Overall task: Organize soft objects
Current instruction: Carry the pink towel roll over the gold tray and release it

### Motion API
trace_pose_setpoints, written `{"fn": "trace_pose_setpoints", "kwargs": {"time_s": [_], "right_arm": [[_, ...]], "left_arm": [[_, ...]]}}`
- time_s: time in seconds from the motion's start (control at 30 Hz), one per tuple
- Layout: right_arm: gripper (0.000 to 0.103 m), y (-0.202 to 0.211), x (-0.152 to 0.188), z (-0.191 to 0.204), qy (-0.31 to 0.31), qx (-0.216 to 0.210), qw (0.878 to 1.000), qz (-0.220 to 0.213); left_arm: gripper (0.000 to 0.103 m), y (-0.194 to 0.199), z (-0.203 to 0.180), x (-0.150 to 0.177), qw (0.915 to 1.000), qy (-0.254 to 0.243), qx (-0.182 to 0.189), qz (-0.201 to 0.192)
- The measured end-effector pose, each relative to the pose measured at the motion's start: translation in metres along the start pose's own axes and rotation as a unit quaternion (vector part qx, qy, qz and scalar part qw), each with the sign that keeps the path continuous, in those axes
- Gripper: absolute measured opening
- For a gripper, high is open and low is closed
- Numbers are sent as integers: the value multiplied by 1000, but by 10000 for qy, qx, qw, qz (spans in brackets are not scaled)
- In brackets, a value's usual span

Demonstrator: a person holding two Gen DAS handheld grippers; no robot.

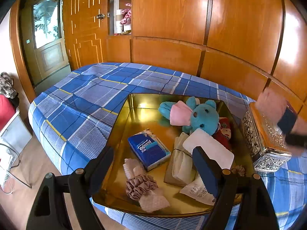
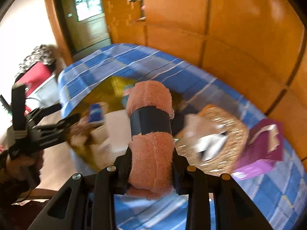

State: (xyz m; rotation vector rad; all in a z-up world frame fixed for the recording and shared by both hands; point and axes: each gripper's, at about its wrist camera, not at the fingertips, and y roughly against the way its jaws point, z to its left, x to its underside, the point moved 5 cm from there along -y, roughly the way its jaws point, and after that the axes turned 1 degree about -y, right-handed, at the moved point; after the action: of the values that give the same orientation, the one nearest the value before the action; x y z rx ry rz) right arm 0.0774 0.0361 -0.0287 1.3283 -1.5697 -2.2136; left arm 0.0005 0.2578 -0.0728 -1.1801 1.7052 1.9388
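Your right gripper (image 2: 151, 153) pinches a rolled pink towel (image 2: 151, 149) over the bed (image 2: 191, 71).
Your left gripper (image 1: 153, 164) hangs fingers spread, empty, above the gold tray (image 1: 138, 115) of soft things.

Bedroom with wood panelling

Glossy orange panels (image 1: 239, 28) catch bright glare behind a bed (image 1: 86, 95) in blue plaid. A glazed door (image 1: 48, 28) stands at the left, beside a recessed shelf (image 1: 120, 19); the floor (image 1: 38, 164) is pale wood.
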Motion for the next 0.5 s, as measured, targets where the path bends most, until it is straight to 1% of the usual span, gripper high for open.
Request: {"fn": "trace_pose_setpoints", "kwargs": {"time_s": [0.1,0.23,0.4,0.5], "right_arm": [[33,-16,2,21,55,-179,9998,74],[33,-41,-2,38,70,-153,9997,172],[33,-73,-10,47,-45,-165,9992,358],[33,-90,-13,53,-86,-173,9988,461]], "left_arm": [[87,1,2,-1,10000,26,-2,-5],[88,2,4,-2,10000,66,-11,-23],[88,-1,7,-1,9999,114,-37,14],[91,-2,9,-1,9999,138,-76,19]]}}
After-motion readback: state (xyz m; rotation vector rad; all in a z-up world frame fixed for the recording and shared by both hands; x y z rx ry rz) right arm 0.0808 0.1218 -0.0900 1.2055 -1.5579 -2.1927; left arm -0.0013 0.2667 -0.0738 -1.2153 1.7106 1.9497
